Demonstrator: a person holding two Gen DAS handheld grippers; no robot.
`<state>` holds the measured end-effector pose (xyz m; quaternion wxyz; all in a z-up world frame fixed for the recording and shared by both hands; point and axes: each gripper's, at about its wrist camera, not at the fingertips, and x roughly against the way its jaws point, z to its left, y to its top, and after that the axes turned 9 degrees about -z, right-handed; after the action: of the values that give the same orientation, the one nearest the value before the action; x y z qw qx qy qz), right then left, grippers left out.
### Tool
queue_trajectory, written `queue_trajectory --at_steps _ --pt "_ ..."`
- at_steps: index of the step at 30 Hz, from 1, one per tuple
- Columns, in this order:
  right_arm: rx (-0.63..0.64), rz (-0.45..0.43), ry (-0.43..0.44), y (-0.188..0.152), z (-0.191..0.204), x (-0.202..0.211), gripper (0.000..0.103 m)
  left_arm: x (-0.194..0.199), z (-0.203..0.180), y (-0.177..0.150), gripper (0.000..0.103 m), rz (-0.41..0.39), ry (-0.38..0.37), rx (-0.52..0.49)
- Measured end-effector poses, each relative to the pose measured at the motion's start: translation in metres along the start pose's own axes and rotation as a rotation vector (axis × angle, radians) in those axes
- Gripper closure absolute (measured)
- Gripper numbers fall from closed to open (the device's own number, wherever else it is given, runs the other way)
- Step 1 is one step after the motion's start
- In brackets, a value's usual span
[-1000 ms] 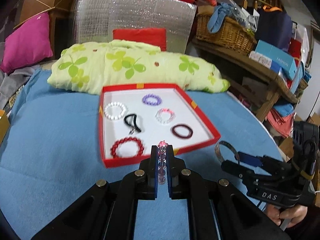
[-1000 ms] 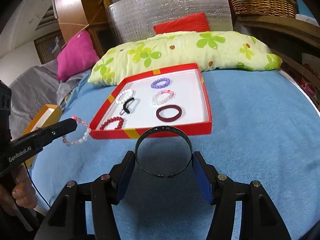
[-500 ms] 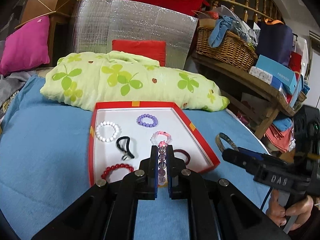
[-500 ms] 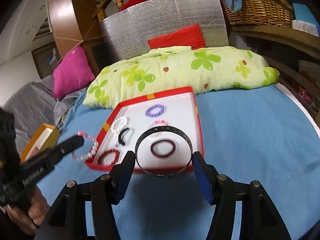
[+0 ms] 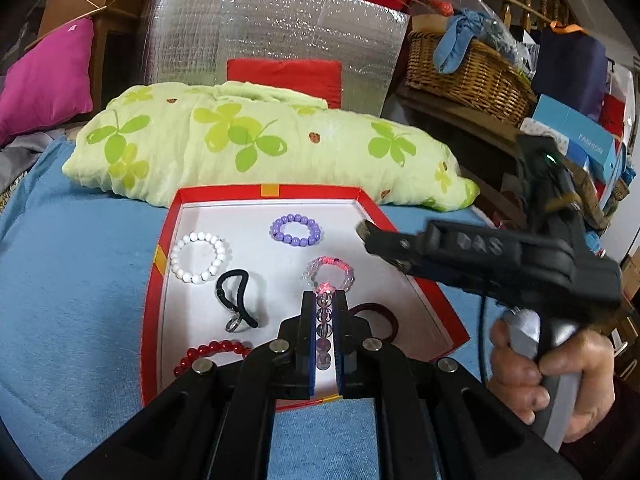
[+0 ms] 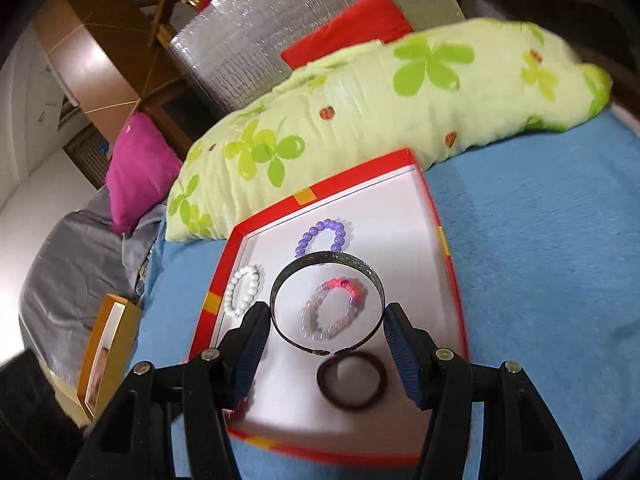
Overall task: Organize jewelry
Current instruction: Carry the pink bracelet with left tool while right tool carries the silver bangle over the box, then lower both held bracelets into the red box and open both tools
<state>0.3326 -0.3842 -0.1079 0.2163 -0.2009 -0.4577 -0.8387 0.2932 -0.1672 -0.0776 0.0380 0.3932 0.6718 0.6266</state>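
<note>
A red-rimmed white tray [image 5: 264,191] [image 6: 438,216] lies on the blue blanket. It holds a purple bead bracelet [image 5: 296,230] [image 6: 325,233], a white bead bracelet [image 5: 199,256] [image 6: 243,289], a pink clear bracelet [image 5: 332,270] [image 6: 334,309], a black hair tie [image 5: 234,300], a red bead bracelet [image 5: 212,352] and a dark maroon ring [image 6: 352,383]. My left gripper [image 5: 324,340] is shut on a clear bead bracelet [image 5: 323,320] above the tray's near edge. My right gripper [image 6: 326,344] is shut on a dark open metal bangle [image 6: 326,264] over the tray; it also shows in the left wrist view [image 5: 480,256].
A green-leaf pillow [image 5: 248,140] [image 6: 380,112] lies just behind the tray. A silver foil panel [image 5: 272,36] and a pink cushion [image 5: 44,76] stand further back. A wicker basket [image 5: 468,76] and boxes sit on a shelf at the right. An orange box [image 6: 106,352] lies left of the tray.
Both grippers have moved forward over the tray with their bracelets still held. The right gripper has swung in from the right and now hovers over the tray's middle.
</note>
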Motion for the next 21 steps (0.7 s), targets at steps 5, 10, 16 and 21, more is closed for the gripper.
queue_trajectory --at_steps 5,10,16,21 --pt "-0.035 0.001 -0.011 0.012 -0.006 -0.017 0.041 -0.01 -0.002 -0.001 0.095 0.018 -0.013 0.009" --pt "-0.053 0.013 -0.043 0.017 -0.008 -0.035 0.041 -0.021 -0.007 -0.005 0.095 0.049 -0.013 0.008" --pt "-0.029 0.007 -0.096 0.021 -0.008 -0.045 0.041 -0.026 -0.008 -0.007 0.095 0.061 0.024 -0.013" --pt "-0.024 0.009 -0.142 0.022 -0.012 -0.052 0.041 -0.03 -0.008 -0.009 0.095 0.073 0.053 -0.035"
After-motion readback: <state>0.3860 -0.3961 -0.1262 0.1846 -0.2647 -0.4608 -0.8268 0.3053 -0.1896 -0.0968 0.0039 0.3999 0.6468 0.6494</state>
